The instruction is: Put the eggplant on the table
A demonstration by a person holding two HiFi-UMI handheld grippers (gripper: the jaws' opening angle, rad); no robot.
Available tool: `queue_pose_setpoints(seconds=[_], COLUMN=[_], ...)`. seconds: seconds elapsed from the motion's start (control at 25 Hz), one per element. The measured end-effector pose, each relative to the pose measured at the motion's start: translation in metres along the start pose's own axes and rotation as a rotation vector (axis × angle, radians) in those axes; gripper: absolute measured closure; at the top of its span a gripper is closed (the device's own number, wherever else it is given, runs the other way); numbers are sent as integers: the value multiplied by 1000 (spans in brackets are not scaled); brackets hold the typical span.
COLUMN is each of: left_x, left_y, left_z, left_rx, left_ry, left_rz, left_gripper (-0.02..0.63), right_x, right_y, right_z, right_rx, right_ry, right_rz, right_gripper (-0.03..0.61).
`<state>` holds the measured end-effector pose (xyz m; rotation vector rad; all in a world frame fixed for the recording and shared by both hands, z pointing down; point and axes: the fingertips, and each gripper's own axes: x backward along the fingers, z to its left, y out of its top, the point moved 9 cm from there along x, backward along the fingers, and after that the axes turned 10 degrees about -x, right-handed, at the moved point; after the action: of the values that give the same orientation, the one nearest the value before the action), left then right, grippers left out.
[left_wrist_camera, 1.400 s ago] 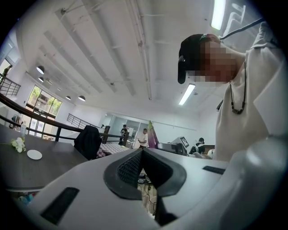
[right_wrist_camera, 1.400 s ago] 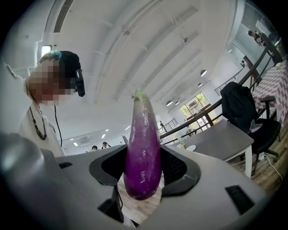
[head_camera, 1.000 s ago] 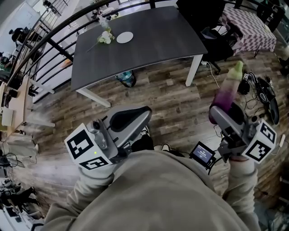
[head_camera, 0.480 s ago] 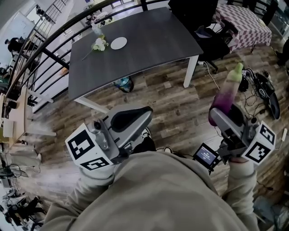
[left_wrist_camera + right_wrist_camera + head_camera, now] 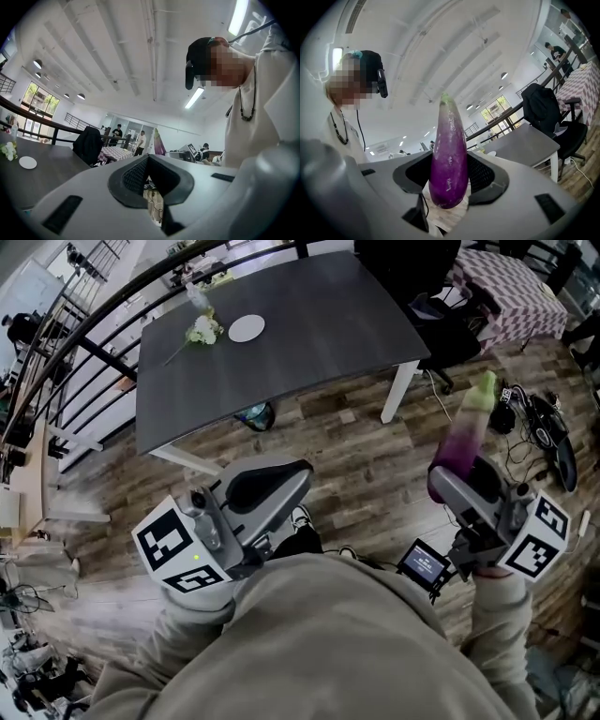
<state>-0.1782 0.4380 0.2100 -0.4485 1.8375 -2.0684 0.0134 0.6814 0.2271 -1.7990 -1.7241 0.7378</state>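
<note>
Left gripper: we held the left gripper (image 5: 298, 472) low at our 10 o'clock, its jaws brought together with nothing between them.
Right gripper: we held the right gripper (image 5: 461, 472) at our 2 o'clock, its jaws closed on the fat lower end of the eggplant (image 5: 469, 427).
Eggplant: it stood upright in that grip, purple end down between the pads and pale green tip up, in the air above the wooden floor (image 5: 356, 446) and well apart from the table (image 5: 309, 324).
Step in hand: we judged this to be the carry, since the eggplant was gripped but not yet over the tabletop.
Next move: we judged that it called for bringing the right gripper over the bare dark top at 12 o'clock, lowering until the eggplant rested on it, then opening the jaws. Being long and rounded, it might roll, so we would lay it on its side.
Table: it stood ahead at 12 o'clock, most of its top bare.
Plate: the only container we saw was a small white plate (image 5: 247, 329) at 11 o'clock on the far part of the table. It looked empty, with flowers (image 5: 202, 331) just beside it at its 9 o'clock.
</note>
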Motion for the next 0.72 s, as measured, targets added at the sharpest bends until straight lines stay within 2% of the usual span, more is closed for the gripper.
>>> queue_pose_setpoints(seconds=[0.36,0.72], left_x=[38,64], left_y=[-2,14], left_z=[83,174], left_rx=[31,41], left_ry=[37,10], left_rz=[-24,-43], left_gripper=[609,609], right_x=[-103,-196], right_y=[17,36], right_z=[3,1], right_rx=[44,48], right_ry=[10,-14], right_rz=[83,89], right_gripper=[350,350])
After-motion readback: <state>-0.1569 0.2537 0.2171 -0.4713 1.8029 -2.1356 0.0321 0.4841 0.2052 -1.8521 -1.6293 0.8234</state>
